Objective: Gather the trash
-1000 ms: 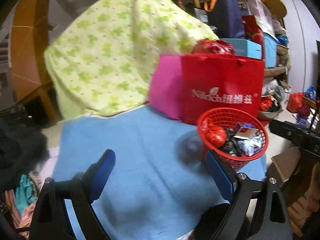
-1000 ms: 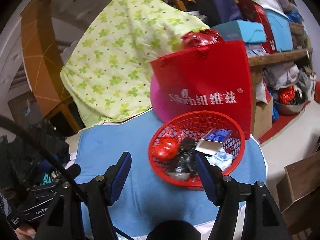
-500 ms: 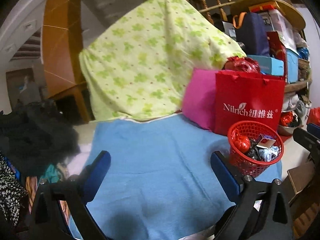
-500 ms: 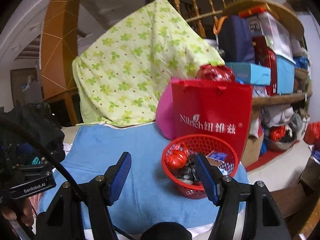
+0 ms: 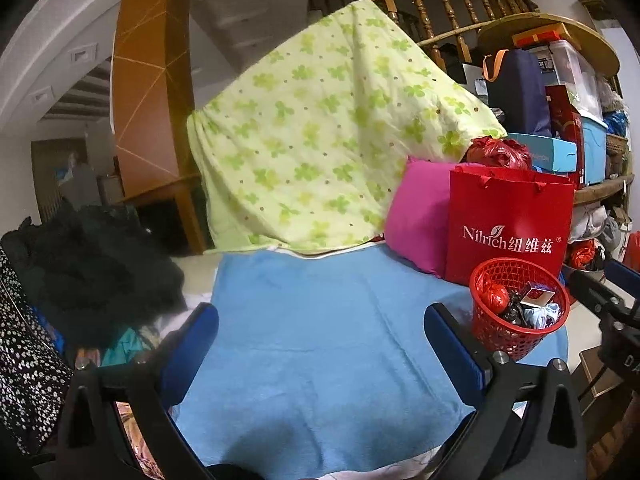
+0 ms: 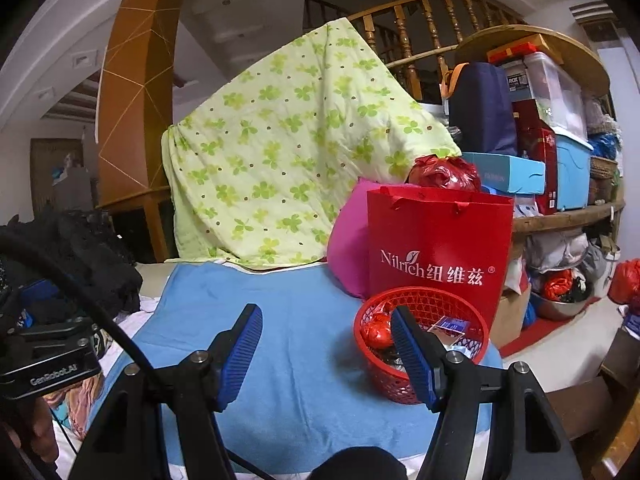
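A red mesh basket (image 5: 502,330) stands at the right edge of the blue towel (image 5: 320,340). It holds trash: a red crumpled wrapper (image 5: 494,295), dark wrappers, a small box (image 5: 538,295) and pale blue paper (image 5: 540,315). The basket also shows in the right wrist view (image 6: 384,376) behind my right finger. My left gripper (image 5: 320,332) is open and empty above the towel, left of the basket. My right gripper (image 6: 326,340) is open and empty, just in front of the basket.
A red Nilrich paper bag (image 5: 508,228) and a pink cushion (image 5: 420,216) stand behind the basket. A green clover quilt (image 5: 320,140) drapes over the back. Dark clothes (image 5: 92,264) pile at the left. Cluttered shelves (image 6: 560,152) fill the right.
Both grippers have pulled back and up from the basket, which now looks smaller and farther. Both stay open and empty. The basket's contents have not moved.
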Demonstrator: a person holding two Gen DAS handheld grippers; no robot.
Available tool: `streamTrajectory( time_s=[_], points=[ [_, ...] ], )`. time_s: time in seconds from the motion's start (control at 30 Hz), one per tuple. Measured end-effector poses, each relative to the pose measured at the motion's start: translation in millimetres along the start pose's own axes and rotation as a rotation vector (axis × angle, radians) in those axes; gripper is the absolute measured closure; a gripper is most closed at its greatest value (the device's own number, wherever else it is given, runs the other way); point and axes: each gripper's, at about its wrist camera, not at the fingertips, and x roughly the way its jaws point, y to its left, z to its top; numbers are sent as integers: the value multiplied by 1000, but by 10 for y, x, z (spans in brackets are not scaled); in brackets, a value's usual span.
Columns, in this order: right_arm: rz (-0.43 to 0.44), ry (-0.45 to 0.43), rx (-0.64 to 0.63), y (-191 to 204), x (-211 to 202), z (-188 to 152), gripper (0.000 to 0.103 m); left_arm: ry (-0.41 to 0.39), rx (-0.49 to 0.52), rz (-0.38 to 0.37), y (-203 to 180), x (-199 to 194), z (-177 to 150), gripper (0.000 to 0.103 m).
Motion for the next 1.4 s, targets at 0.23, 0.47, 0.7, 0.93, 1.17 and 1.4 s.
streamTrajectory(
  time_s=[0.23,0.47,0.7,0.93,1.17,1.4],
  points=[
    [39,9,-26,156,-67,1,32,-11,-14,5,44,-93,4,1],
    [55,-5,-45,284,-107,20,32,-2,-17,6,103,-129,-26,0],
    [68,5,-47,339,-67,8,32,3,-12,9,136,-135,-62,0],
    [75,13,-59,383,-42,-21,31,10,-31,12,185,-122,-83,0],
    [75,13,-59,389,-46,-24,32,14,-33,4,188,-120,-99,0],
    [72,9,-56,403,-50,-18,32,15,-33,4,185,-121,-103,0]
  ],
)
